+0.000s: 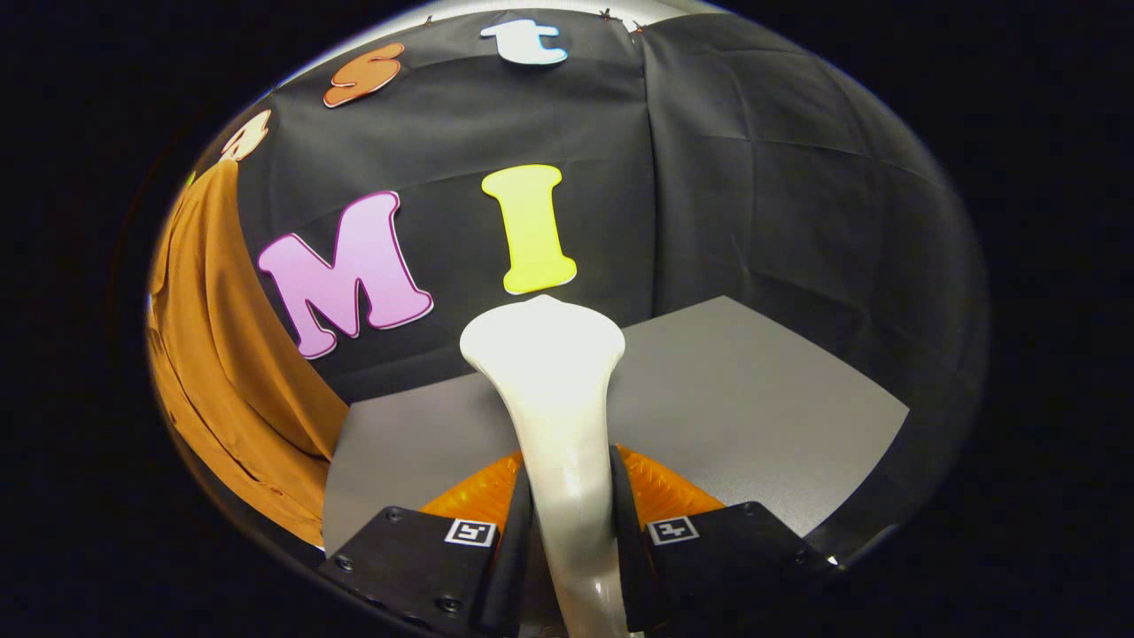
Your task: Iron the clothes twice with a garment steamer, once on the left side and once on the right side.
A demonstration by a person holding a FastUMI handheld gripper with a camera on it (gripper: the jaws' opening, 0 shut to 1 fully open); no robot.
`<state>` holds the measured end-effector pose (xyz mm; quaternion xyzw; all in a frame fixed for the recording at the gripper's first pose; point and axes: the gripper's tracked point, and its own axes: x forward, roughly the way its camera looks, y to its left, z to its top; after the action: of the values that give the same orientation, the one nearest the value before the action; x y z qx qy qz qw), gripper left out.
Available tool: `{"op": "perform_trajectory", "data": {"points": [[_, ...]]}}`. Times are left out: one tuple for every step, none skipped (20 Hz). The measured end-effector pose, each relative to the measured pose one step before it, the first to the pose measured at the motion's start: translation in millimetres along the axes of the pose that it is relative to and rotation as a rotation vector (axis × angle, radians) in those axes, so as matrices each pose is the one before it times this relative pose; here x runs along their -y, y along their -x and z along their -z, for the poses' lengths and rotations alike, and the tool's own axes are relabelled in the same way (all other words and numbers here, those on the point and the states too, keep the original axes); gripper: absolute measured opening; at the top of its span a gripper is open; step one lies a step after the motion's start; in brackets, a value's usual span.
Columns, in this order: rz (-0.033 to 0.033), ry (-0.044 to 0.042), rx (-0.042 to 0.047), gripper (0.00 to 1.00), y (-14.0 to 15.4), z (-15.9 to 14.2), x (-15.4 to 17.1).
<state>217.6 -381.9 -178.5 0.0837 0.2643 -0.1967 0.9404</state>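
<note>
Closest to the camera, the claw point(571, 532) is clamped on the slim neck of a glossy white plastic garment steamer point(554, 399), both fingers pressing its sides, the handle running forward between them and flaring into a broad, rounded head just ahead of the fingertips. Beneath and beyond the steamer lies a flat grey tabletop point(753, 390), bare where it shows, with the steamer head held above it and tilted up toward the booth's black cloth wall point(753, 177). Off to the left of the fingers, well apart from the steamer head, hangs the orange-brown fabric garment point(221, 354), draped in long vertical folds against the wall and reaching down past the tabletop's near left corner. The steamer appears to be already in hand but not yet at the cloth, so the work seems to stand at the approach before a pass. The next move likely calls for swinging the head left to face the garment squarely, bringing it close to the fabric and drawing it along one side.
</note>
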Motion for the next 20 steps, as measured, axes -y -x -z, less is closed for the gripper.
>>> {"op": "perform_trajectory", "data": {"points": [[0.00537, -0.01083, 0.02175, 0.47, 9.12, -6.52, -0.11], [0.00668, -0.00519, 0.01889, 0.47, 7.60, -4.26, 0.24], [0.00602, 0.00209, 0.01483, 0.47, 6.77, -3.25, -1.20], [0.00445, 0.00544, 0.01170, 0.47, 6.60, -2.24, -1.82], [-0.00096, 0.00112, 0.01353, 0.47, 5.56, -2.63, -2.26], [0.00678, 0.00172, 0.01276, 0.47, 7.55, -3.22, -1.97], [0.01101, 0.00202, 0.01445, 0.47, 7.20, -3.43, -1.44], [0.00801, -0.00104, 0.01486, 0.47, 7.08, -2.58, -2.75], [0.00470, -0.00312, 0.01458, 0.47, 8.01, -3.10, -4.88], [-0.00041, -0.00332, 0.01522, 0.47, 8.79, -2.84, -7.19], [0.00340, 0.00028, 0.01744, 0.47, 7.42, -4.06, -7.31], [0.00328, 0.00202, 0.01676, 0.47, 7.29, -2.65, -8.94], [-0.00165, 0.00373, 0.01816, 0.47, 7.36, -3.71, -11.12], [-0.00561, 0.00485, 0.01965, 0.47, 6.52, -1.98, -13.39], [-0.00922, 0.00613, 0.01761, 0.47, 8.01, -2.86, -14.97], [-0.01067, 0.00526, 0.01621, 0.47, 7.04, -1.03, -15.78], [-0.01343, 0.00500, 0.01343, 0.47, 7.29, -0.83, -16.22], [-0.01220, 0.00735, 0.01263, 0.47, 5.16, -0.64, -16.66], [-0.00551, 0.01171, 0.01250, 0.47, 3.56, 0.77, -13.55], [-0.00274, 0.00927, 0.00647, 0.47, 3.93, 1.01, -13.07]]}}
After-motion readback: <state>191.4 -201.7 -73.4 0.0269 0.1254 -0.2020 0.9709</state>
